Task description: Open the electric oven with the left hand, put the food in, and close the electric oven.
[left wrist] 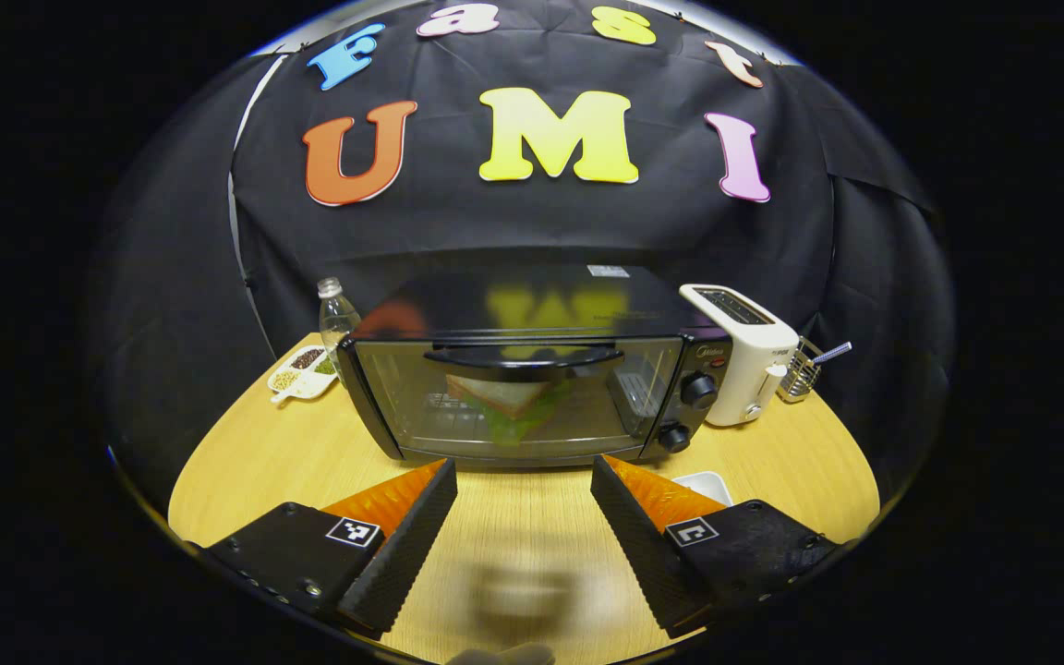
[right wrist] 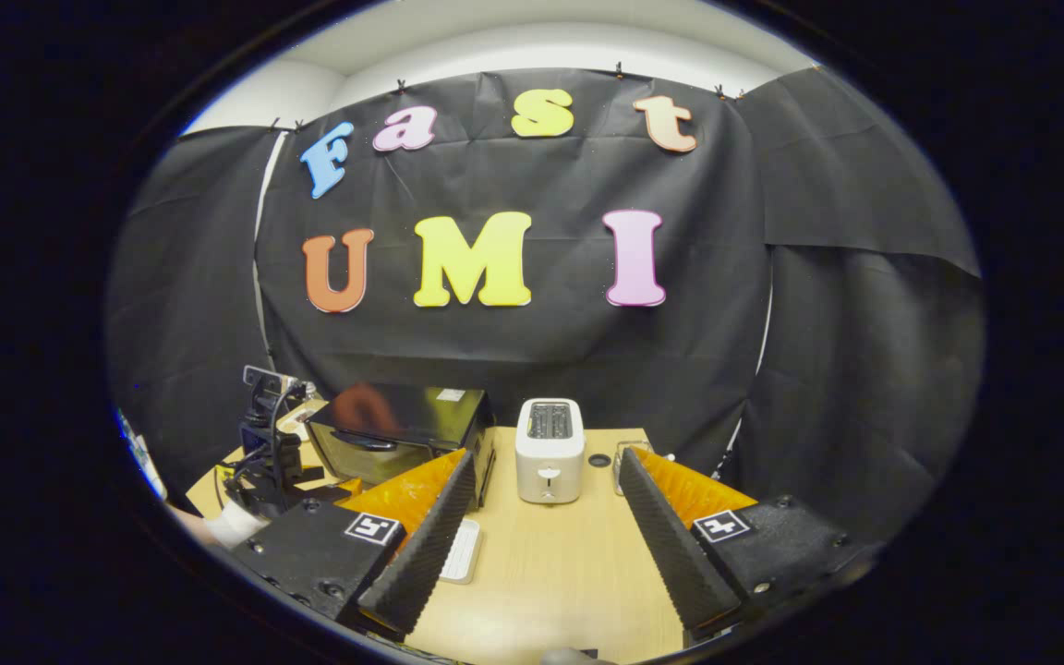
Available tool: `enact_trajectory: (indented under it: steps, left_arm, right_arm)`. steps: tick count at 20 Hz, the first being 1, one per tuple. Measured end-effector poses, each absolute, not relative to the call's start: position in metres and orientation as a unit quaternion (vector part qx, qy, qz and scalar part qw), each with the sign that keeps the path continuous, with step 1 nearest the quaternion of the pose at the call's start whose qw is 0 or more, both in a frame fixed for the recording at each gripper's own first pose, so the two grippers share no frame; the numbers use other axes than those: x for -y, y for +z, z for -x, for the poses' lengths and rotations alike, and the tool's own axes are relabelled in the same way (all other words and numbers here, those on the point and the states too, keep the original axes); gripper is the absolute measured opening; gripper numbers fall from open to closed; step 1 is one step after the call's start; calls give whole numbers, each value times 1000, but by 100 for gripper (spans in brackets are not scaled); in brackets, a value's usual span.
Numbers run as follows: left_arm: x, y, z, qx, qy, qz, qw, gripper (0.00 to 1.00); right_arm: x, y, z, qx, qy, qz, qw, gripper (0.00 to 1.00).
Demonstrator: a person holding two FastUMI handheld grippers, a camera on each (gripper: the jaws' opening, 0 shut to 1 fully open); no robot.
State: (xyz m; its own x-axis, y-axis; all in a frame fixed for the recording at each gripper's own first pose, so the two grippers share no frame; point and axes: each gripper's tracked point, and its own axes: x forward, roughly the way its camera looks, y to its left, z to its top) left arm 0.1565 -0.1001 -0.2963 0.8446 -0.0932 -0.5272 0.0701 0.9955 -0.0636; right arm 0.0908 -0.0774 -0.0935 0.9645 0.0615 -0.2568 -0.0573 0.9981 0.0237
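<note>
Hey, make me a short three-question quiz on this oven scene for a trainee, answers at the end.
1. True or false: the door of the black electric oven with the curved black handle is shut.
2. What stands right beside the oven's two knobs: A) the white two-slot toaster, B) the clear plastic bottle, C) the white divided dish of grains?
3. Fill in: behind the oven's glass lies a triangular ____ with green lettuce.

Key
1. True; the sandwich is already inside.
2. A.
3. Sandwich.

Both the left gripper and the right gripper have their jaws open, holding nothing.
</note>
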Motion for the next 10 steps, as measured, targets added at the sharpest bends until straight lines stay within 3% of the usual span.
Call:
enact_trajectory:
  steps: [10]
  left_arm:
    - [78,-136,-98,-129,-55,24,990,96]
  right_arm:
    - [56,-20,-78,-45,41,-10,998,100]
